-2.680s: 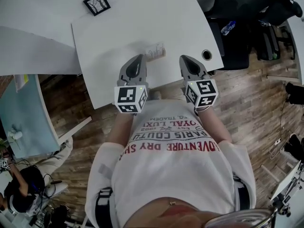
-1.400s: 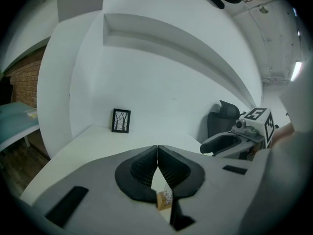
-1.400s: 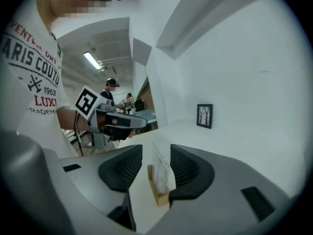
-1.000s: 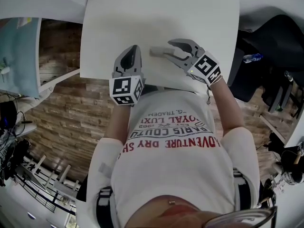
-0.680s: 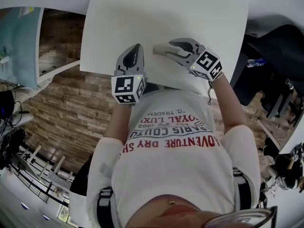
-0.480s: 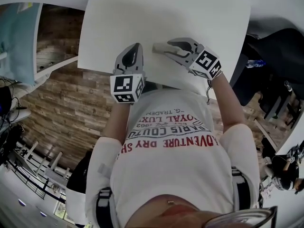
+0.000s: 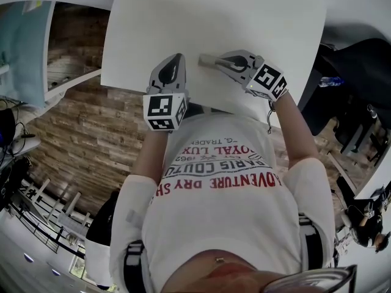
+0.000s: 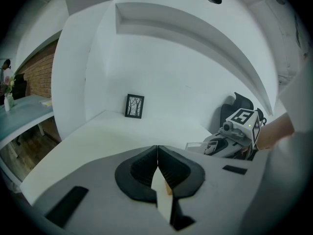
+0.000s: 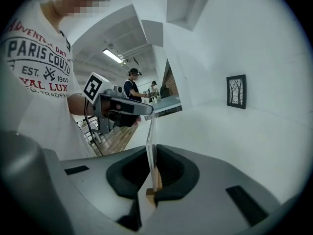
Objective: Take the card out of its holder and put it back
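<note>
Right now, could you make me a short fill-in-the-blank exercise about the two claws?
The right claw is clamped on the clear ____.
The left claw is shut and holds ____.
Both claws are above the white ____.
Missing: holder; nothing; table.
The right claw's jaws have just been closing, holder between them.

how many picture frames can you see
1. The black picture frame stands far back on the white tabletop. Others may sit outside the views.
</note>
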`<state>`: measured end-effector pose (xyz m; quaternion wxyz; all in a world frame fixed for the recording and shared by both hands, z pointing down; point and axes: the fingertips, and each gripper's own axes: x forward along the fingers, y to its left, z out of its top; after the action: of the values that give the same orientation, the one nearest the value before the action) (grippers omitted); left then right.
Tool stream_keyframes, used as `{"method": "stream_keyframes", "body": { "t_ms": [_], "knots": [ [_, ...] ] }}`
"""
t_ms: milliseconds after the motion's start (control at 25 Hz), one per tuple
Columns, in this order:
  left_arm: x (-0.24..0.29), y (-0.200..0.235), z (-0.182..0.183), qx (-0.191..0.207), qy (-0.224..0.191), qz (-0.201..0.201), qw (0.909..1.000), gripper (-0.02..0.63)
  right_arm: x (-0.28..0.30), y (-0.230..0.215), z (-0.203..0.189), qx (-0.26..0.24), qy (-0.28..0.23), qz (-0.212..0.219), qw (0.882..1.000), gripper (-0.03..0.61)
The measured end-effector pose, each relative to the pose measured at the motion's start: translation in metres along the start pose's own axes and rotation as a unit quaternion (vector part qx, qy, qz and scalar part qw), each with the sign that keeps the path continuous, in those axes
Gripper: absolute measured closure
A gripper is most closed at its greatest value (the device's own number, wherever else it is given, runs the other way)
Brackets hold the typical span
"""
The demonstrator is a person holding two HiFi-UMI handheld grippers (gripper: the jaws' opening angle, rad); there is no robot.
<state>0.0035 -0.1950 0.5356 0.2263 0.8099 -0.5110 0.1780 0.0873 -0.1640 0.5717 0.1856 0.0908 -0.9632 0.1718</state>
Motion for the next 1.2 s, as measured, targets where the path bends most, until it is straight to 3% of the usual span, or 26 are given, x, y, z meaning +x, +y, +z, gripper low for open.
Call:
{"method": "stream_keyframes", "body": {
  "t_ms": [280,840,1040,1200],
  "knots": [
    [-0.002,0.001,0.004,0.007,-0.003,-0.009,0.9999,0.589,-0.003,0.003,0.009,-0.024,0.001,-0.008,1.000,0.543],
    [-0.013,0.003,0.022,0.020,-0.034,-0.039,0.9985,0.589,-0.019,0.018,0.056,-0.058,-0.035,-0.064,0.996,0.543],
    [-0.023,-0.010,0.034,0.034,-0.051,-0.056,0.9966,0.589,-0.038,0.023,0.071,-0.057,-0.062,-0.107,0.991,0.543],
    [-0.027,-0.023,0.051,0.052,-0.066,-0.077,0.9934,0.589,-0.056,0.018,0.080,-0.048,-0.079,-0.169,0.981,0.543]
  ]
}}
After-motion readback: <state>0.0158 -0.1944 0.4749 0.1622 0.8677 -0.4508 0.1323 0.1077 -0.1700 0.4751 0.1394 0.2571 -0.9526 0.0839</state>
